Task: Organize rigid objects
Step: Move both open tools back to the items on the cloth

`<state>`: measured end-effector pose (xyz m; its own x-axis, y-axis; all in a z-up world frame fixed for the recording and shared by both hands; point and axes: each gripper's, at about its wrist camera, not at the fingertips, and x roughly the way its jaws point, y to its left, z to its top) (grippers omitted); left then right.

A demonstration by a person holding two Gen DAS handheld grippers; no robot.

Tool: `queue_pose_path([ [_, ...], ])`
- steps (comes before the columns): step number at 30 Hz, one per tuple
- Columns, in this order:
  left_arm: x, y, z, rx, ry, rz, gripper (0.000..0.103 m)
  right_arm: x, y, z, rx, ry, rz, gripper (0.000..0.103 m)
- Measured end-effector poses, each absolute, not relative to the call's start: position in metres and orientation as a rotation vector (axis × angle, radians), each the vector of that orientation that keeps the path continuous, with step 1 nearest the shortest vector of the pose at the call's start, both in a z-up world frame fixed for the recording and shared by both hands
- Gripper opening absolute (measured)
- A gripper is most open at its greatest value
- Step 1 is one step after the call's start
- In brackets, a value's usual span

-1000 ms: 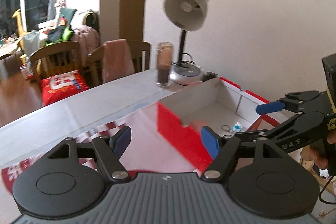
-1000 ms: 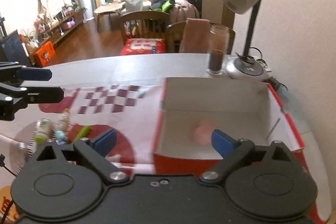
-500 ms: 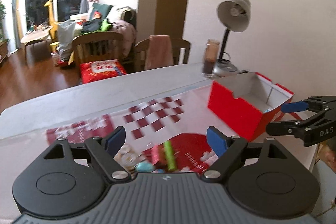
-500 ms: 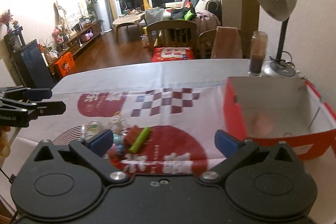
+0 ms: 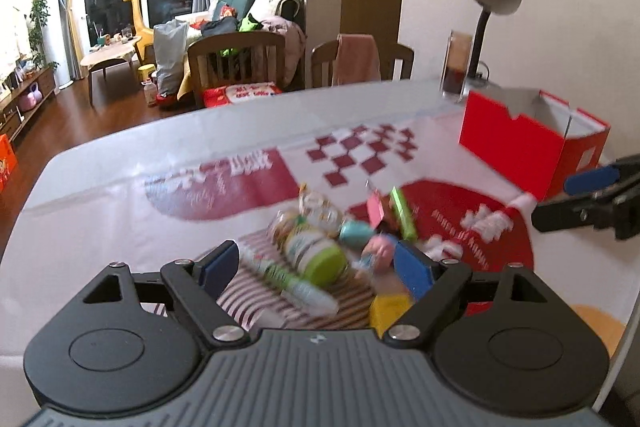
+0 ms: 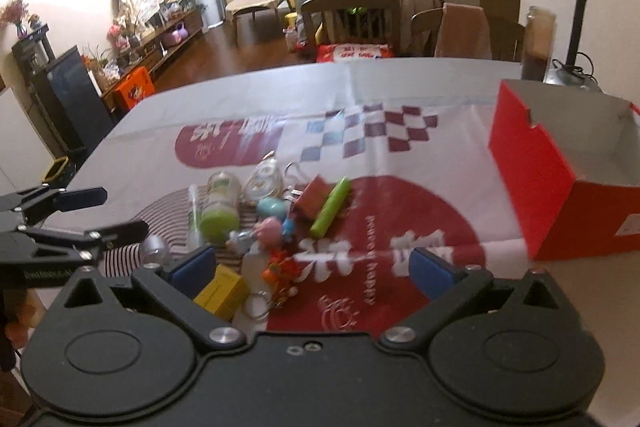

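Left gripper (image 5: 316,269) | I'm holding it wide, jaws just opening, empty, above green-capped bottle (image 5: 316,253) | right gripper (image 6: 316,267) gaping, empty, beside red box (image 6: 560,163)

Both grippers point down at a slant over the pile of small objects (image 6: 264,219). The left gripper (image 5: 318,269) has its jaws spread wide, just widened further, blue pads (image 5: 219,267) flanking the near side of the pile without pressing on anything. The right gripper (image 6: 316,267) is also spread wide and grips nothing, hanging just right of the left one, over the pile's near edge.
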<state>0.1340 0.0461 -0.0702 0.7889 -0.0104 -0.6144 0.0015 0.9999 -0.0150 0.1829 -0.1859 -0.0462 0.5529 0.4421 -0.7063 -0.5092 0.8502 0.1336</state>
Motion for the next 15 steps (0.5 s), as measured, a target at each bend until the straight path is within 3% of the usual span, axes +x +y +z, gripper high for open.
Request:
queue_pose_path([
  [15,0.118,0.058,-0.13,0.031,0.701,-0.066,0.085,0.174,-0.111,-0.085,-0.153,0.922,0.567,0.103],
])
